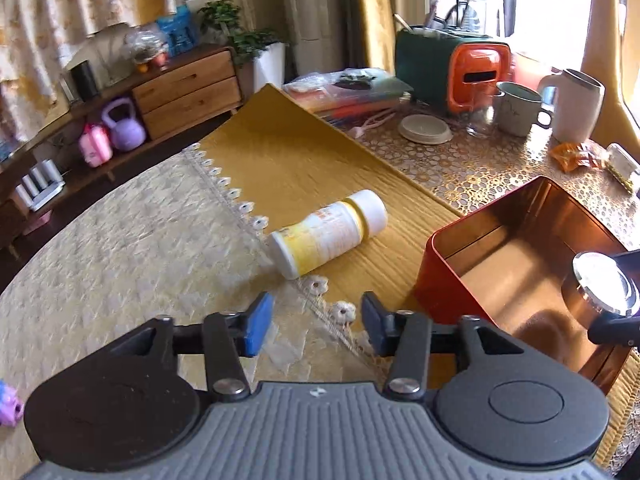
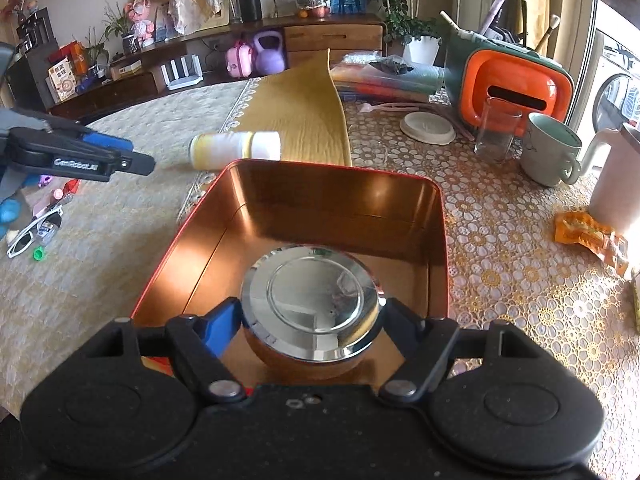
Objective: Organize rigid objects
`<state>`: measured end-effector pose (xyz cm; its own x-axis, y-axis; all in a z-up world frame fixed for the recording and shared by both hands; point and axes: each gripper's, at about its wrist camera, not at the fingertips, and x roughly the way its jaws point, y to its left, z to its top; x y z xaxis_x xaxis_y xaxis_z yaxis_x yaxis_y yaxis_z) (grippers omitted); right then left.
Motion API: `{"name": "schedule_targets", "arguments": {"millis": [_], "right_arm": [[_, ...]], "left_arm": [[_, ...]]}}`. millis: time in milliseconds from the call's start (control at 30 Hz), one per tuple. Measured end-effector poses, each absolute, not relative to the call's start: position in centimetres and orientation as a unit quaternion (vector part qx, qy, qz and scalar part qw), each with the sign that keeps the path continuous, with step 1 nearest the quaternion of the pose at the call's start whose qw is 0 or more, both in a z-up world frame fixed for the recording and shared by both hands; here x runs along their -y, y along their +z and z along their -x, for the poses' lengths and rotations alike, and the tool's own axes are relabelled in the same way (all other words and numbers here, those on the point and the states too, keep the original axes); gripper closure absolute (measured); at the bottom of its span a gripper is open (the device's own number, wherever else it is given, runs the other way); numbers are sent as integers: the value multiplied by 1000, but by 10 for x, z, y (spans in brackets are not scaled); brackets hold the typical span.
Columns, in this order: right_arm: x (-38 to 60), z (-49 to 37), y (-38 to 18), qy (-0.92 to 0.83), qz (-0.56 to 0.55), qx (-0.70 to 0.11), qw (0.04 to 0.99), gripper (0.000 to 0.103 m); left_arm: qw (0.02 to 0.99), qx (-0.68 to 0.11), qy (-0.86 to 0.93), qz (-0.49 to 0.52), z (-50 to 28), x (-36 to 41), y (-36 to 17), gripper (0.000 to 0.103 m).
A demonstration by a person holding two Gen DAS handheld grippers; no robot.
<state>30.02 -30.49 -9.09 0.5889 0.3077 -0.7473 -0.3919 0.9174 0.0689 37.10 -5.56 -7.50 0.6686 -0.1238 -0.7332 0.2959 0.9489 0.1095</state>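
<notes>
The right tongs (image 2: 314, 312) pinch a round tin with a shiny metal lid (image 2: 314, 300), one pad pressed against each side of it, and hold it over the open red box (image 2: 436, 216). I cannot tell whether its base touches the copper-coloured floor yet. The left tongs (image 1: 316, 322) are spread with nothing between them, hanging above the lace edge of the cream cloth (image 1: 120, 240), pointed toward a white and yellow bottle (image 1: 330, 232) that lies on its side on the mustard mat (image 1: 288, 160), just beside the box's far corner.

To do this step well, I would say the right hand should lower the tin until it sits flat on the box floor, close to a wall so room stays for the bottle, and only then let the pads part. Letting go high risks a clatter and a tilt. The left tongs should come at the bottle across its body, not over the cap, since it looks ready to roll.
</notes>
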Motion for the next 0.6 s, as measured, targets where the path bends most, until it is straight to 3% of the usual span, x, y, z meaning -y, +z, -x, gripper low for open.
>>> {"name": "schedule_targets", "arguments": {"millis": [100, 600], "right_arm": [[305, -305, -94, 198, 54, -415, 886, 26], [303, -328, -109, 206, 56, -449, 868, 26]], "left_arm": [[905, -383, -140, -125, -387, 56, -78, 32], [877, -399, -200, -181, -474, 57, -126, 27]]}}
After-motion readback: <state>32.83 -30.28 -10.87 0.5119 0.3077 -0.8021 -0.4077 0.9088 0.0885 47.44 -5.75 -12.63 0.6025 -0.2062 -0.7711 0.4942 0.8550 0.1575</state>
